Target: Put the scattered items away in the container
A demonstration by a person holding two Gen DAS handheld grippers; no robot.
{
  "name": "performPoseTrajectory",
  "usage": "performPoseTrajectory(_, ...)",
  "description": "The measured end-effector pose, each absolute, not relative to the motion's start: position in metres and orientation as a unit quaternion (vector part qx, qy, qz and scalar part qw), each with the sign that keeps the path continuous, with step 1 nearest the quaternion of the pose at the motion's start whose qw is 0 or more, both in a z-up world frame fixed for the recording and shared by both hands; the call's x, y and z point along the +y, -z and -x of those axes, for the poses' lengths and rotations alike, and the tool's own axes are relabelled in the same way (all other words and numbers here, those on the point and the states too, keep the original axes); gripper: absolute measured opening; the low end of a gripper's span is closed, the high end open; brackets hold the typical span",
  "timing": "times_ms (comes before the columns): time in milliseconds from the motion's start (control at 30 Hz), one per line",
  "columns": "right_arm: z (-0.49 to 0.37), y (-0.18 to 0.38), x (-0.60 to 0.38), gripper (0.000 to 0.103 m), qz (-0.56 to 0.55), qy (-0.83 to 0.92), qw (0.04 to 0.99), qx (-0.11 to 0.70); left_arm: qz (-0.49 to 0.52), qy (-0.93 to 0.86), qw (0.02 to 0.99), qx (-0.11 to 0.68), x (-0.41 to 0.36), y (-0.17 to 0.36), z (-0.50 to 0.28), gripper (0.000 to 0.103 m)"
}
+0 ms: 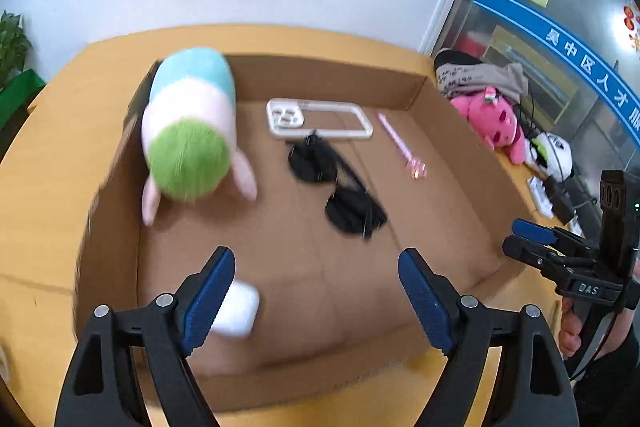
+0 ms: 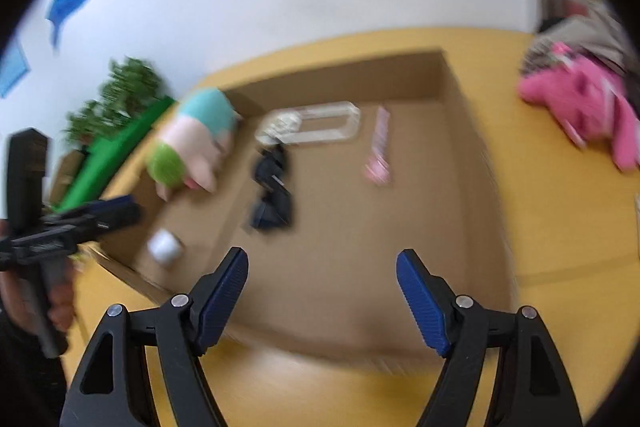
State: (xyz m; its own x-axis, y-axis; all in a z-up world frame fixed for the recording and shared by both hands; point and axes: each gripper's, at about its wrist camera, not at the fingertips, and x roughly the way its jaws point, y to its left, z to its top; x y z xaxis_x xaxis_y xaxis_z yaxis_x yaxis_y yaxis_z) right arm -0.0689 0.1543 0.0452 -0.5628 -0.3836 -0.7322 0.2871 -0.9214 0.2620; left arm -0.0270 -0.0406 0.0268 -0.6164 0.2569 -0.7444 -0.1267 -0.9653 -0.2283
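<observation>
Cardboard box (image 1: 456, 147), frame centre: plush toy (image 1: 188, 131), phone case (image 1: 320, 119), sunglasses (image 1: 340, 187), pink pen (image 1: 400, 143), white case (image 1: 236, 311) inside. Left gripper (image 1: 316, 291) and right gripper (image 2: 322, 291): spread wide, empty. Step: collecting nearly complete; next, probably the pink plush (image 1: 496, 123), upper right.

Left gripper (image 1: 316, 297) and right gripper (image 2: 322, 301), jaws apparently spread wide, empty.

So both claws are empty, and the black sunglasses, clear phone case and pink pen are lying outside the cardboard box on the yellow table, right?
Not quite. The left wrist view shows the black sunglasses, clear phone case and pink pen inside the cardboard box, not outside it. Both claws are indeed empty.
</observation>
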Motion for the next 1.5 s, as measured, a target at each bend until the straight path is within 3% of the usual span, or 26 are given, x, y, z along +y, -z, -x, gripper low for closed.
performPoseTrajectory(333, 0.054, -0.036, 0.147, 0.077, -0.414, 0.898, 0.149, 0.019, 0.464, -0.879, 0.074, -0.084, -0.067, 0.006, 0.011, 0.087)
performPoseTrajectory(533, 0.041, -0.049, 0.142, 0.077, -0.393, 0.907, 0.148, 0.032, 0.407, -0.909, 0.064, -0.063, -0.065, -0.020, -0.010, 0.088)
performPoseTrajectory(600, 0.034, -0.060, 0.138, 0.077, -0.372, 0.915, 0.152, 0.036, 0.380, -0.922, 0.059, -0.050, -0.061, -0.032, -0.018, 0.094)
performPoseTrajectory(700, 0.025, -0.074, 0.134, 0.077, -0.348, 0.924, 0.152, 0.035, 0.340, -0.939, 0.043, -0.028, -0.051, -0.045, -0.030, 0.103)
performPoseTrajectory(1500, 0.012, -0.070, 0.120, 0.077, -0.356, 0.924, 0.135, 0.013, 0.331, -0.943, -0.037, -0.003, -0.026, -0.039, -0.036, 0.103)
